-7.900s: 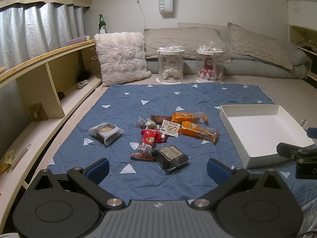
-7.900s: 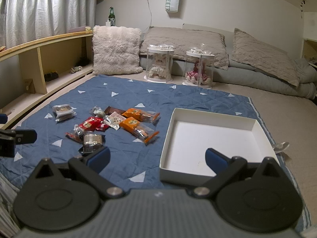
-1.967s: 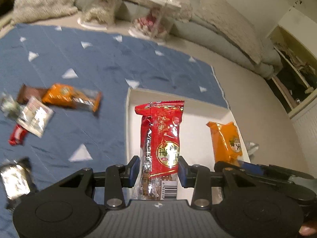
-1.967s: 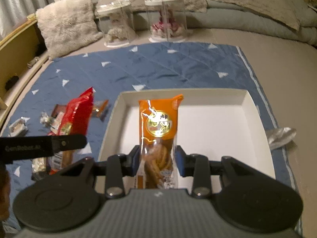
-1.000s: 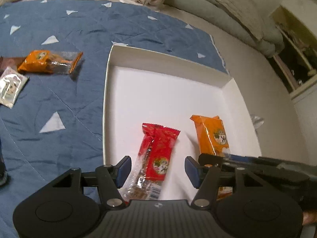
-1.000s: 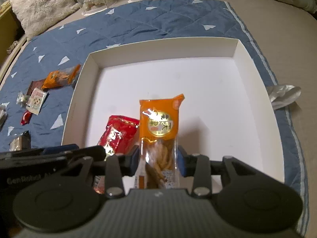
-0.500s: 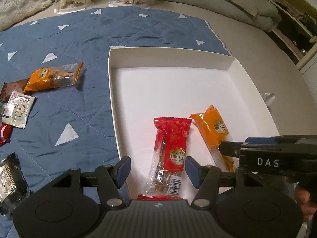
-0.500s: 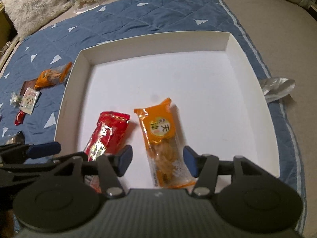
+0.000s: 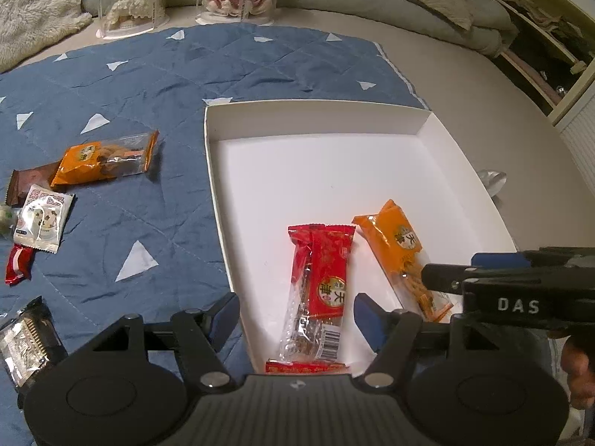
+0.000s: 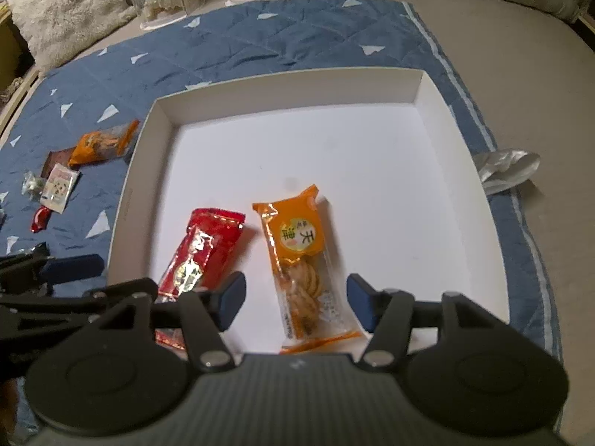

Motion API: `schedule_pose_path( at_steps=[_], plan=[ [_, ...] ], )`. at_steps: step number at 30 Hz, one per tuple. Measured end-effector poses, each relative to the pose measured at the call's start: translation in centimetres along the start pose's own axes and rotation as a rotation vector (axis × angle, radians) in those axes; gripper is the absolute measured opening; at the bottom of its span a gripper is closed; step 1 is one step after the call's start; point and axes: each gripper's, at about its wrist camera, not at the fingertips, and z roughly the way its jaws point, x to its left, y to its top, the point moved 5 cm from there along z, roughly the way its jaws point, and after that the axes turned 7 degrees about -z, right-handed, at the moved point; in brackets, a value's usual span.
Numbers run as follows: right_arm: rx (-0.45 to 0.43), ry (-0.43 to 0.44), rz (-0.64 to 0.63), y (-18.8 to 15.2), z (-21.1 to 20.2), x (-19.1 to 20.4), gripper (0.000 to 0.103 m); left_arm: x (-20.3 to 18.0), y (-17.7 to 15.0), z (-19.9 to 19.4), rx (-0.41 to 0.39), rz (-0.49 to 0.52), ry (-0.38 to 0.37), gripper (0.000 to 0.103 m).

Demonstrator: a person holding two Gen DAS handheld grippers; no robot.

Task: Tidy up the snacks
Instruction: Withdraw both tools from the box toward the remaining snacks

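On my left, 6 snacks lie loose on the blue blanket (image 9: 230, 70): a silver-wrapped dark bar (image 9: 23, 343) nearest me, a small red packet (image 9: 16, 264), a white cookie packet (image 9: 42, 217), a small clear-wrapped sweet (image 10: 31, 185), a brown packet (image 9: 31, 181) and an orange packet (image 9: 102, 158) farthest out.

My left gripper (image 9: 296, 317) hangs over the near left corner of the white box (image 9: 316, 106). Its jaws have just been opening and stand apart, with the red snack (image 9: 321, 282) lying flat on the box floor between them, untouched by either pad.

Just to the right, the orange snack (image 10: 303, 256) lies flat in the box beside the red one, close but not touching it. My right gripper (image 10: 296, 304) sits over its near end, jaws also just opened and apart, clear of the wrapper on both sides.

A crumpled silver wrapper (image 10: 507, 167) lies outside the box's right wall, on the blanket's edge.
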Motion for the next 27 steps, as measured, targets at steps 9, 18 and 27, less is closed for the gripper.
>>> schedule_pose_path(
  at_steps=[9, 18, 27],
  plan=[
    [-0.062, -0.014, -0.001, -1.3, -2.2, -0.4, 0.093, 0.8, -0.6, -1.5, -0.010, 0.019, -0.002, 0.090],
    [-0.067, -0.056, -0.044, -2.5, -2.1, -0.3, 0.103, 2.7, -1.4, -1.8, 0.000, 0.029, 0.026, 0.103],
    [-0.075, -0.054, -0.055, -2.1, -1.7, 0.7, 0.103, 6.1, -1.8, -2.5, 0.000, 0.011, 0.064, 0.103]
  ],
)
